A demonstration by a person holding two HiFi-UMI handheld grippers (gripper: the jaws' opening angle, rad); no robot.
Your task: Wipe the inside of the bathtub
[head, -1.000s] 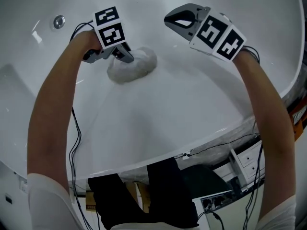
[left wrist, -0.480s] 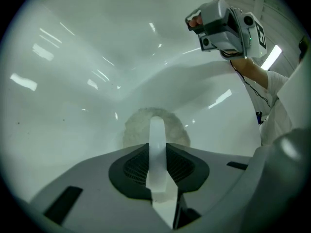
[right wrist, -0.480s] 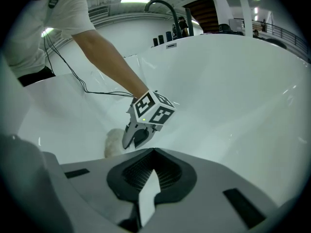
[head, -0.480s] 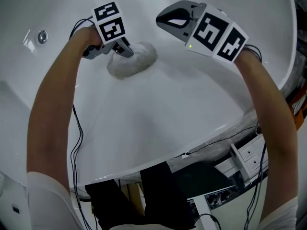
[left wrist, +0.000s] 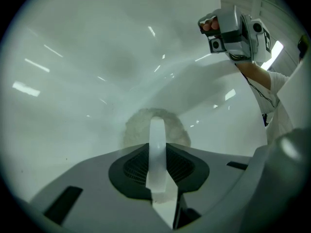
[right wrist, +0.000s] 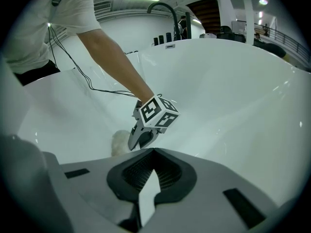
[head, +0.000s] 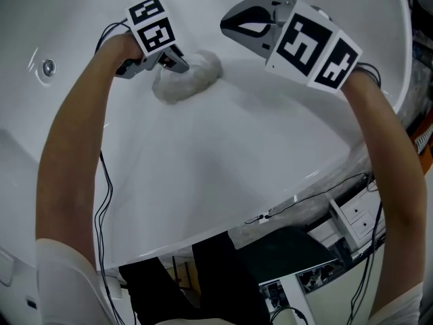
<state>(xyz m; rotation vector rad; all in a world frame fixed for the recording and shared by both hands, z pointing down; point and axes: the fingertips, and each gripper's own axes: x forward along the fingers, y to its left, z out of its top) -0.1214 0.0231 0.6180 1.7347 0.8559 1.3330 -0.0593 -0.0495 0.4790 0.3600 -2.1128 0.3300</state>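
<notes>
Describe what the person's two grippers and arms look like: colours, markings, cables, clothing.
Both the left gripper and the right gripper have grey moulded shells, each carrying a white cube with black square markers. Thin black cables run beside both arms from the grippers. The person wears a white short-sleeved shirt.

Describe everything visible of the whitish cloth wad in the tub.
The off-white fluffy cloth wad is bunched into a soft, rounded lump that looks like terry. It rests against the curved inner wall of the glossy white bathtub. The tongs of the left gripper are shut on one edge of it. Nothing else touches it.
</notes>
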